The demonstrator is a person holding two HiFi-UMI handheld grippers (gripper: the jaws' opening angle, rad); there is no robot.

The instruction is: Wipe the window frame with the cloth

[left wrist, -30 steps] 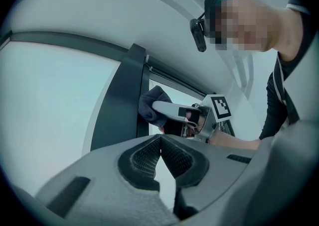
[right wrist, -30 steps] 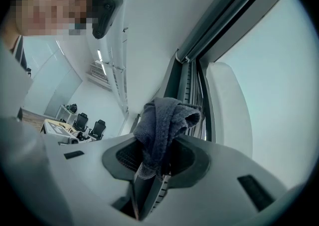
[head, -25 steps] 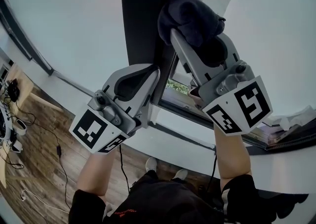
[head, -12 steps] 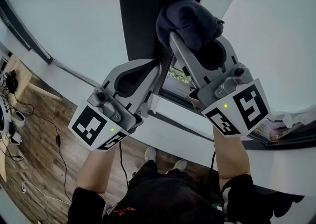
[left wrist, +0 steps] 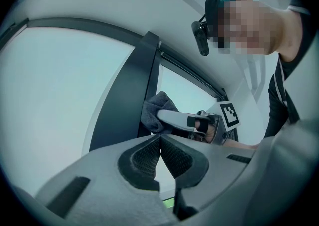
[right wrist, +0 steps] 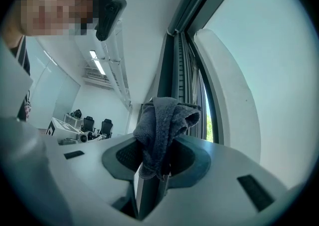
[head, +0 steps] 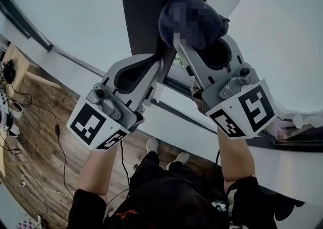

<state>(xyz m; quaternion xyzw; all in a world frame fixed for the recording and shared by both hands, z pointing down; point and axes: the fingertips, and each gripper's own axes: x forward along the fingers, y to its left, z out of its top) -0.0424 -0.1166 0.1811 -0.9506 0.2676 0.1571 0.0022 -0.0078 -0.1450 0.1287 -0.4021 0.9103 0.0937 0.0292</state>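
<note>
A dark grey cloth (head: 194, 21) is bunched against the dark vertical window frame (head: 144, 11) high in the head view. My right gripper (head: 194, 46) is shut on that cloth (right wrist: 162, 125), which hangs out between its jaws beside the window frame (right wrist: 174, 70). My left gripper (head: 151, 69) is lower and to the left, its jaws closed together with nothing between them, close to the frame's lower part. The left gripper view shows its shut tips (left wrist: 160, 140), the frame (left wrist: 127, 100) and the cloth (left wrist: 155, 110) held by the other gripper.
Bright window panes (head: 70, 6) lie on both sides of the frame. A white sill (head: 192, 127) runs below. A wooden floor with cables (head: 35, 137) is at lower left. A stack of papers (head: 298, 127) rests at the right edge.
Both grippers have shifted slightly upward along the frame, the cloth still pressed on it. The left gripper has moved a little left and up.
</note>
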